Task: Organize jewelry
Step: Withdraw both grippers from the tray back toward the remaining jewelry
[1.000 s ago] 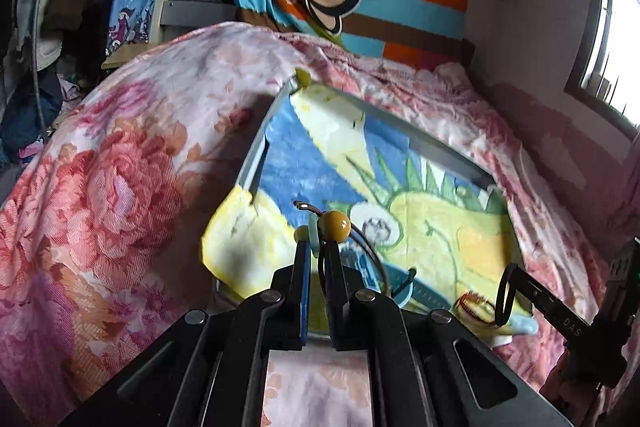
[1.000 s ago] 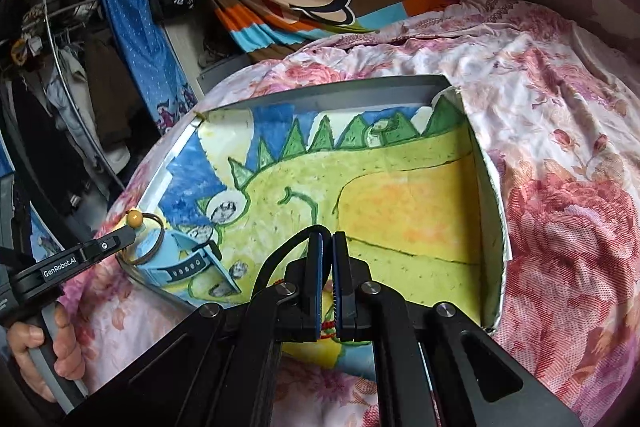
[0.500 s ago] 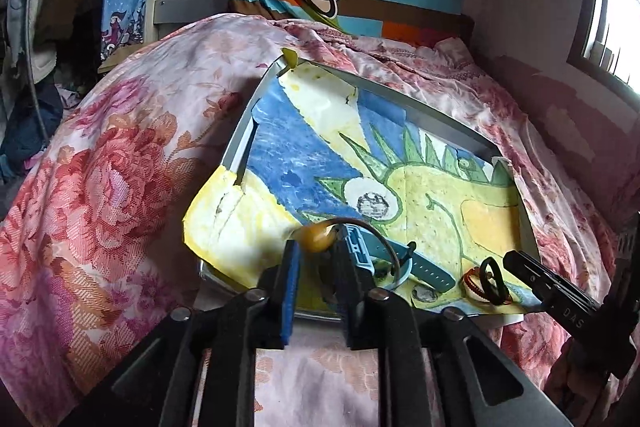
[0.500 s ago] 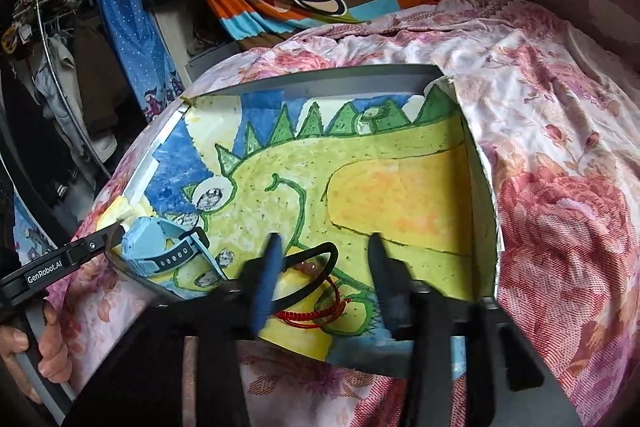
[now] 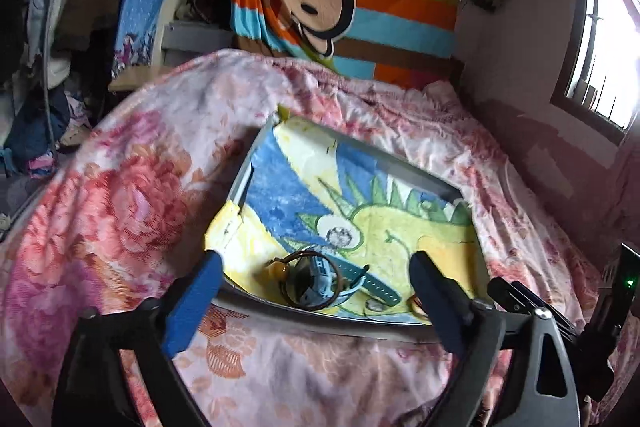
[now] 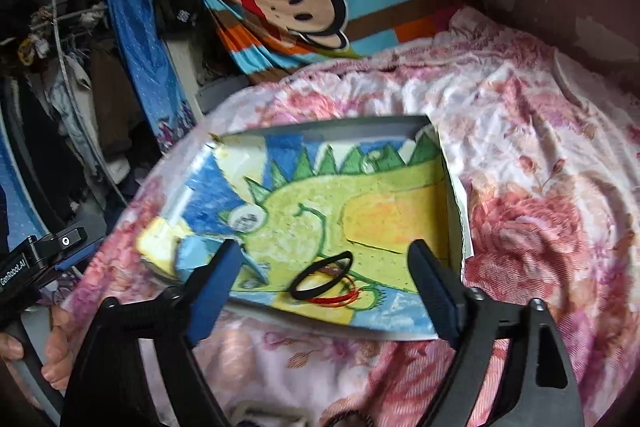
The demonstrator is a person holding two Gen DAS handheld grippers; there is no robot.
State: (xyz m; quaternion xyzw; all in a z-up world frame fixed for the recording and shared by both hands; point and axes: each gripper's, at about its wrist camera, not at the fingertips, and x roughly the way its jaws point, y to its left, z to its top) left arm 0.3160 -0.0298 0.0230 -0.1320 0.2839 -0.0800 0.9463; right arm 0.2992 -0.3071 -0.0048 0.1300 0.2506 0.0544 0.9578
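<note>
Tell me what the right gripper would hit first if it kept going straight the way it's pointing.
Probably the black hair tie and red bangle at the tray's near edge, between the open right gripper's fingers; depth is uncertain.

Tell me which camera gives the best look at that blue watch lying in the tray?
The left wrist view. There the blue watch lies in plain sight near the tray's front edge, strap stretched out, with a brown bangle lying over it. In the right wrist view the watch is blurred and partly hidden behind a blue finger.
</note>
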